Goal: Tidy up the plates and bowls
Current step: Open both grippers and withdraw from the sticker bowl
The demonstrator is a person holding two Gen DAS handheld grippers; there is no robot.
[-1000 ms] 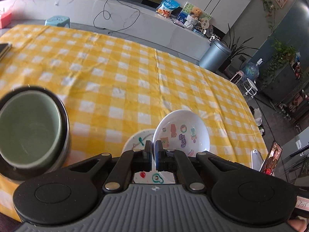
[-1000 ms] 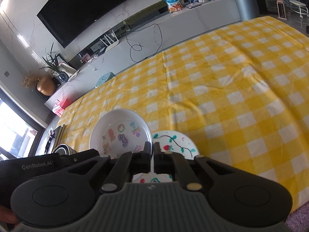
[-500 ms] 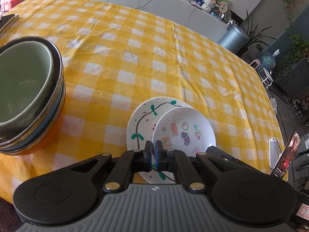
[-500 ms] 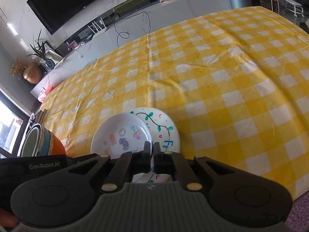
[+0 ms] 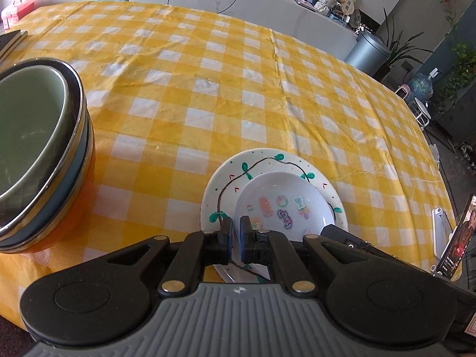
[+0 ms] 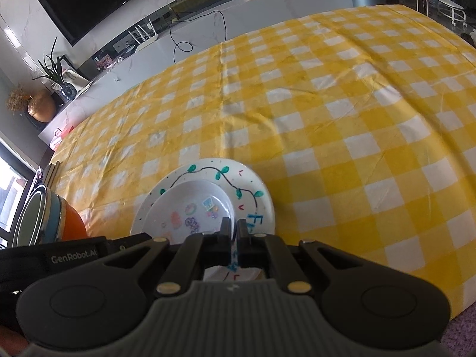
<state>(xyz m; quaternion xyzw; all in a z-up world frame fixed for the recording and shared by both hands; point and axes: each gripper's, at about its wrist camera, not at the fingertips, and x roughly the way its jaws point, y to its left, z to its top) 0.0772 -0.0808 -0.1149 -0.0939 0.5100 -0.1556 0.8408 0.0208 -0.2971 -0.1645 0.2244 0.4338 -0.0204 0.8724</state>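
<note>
A small white plate with coloured stickers [image 5: 279,202] lies on a larger white plate painted with a green vine [image 5: 238,175], near the table's front edge. My left gripper [image 5: 236,232] is shut on the small plate's near left rim. My right gripper [image 6: 233,232] is shut on the same small plate's right rim [image 6: 190,208], above the vine plate [image 6: 253,184]. A stack of bowls, green inside over blue and orange [image 5: 35,154], stands to the left; it also shows in the right wrist view [image 6: 50,220].
The table wears a yellow and white checked cloth [image 5: 238,74]. A phone [image 5: 458,238] stands at the table's right edge. Dark flat items [image 5: 12,41] lie at the far left. A grey bin [image 5: 369,50] stands beyond the table.
Both grippers lowered the small sticker plate from tilted in the air down flat onto the vine plate. Both views drew closer to the table.
</note>
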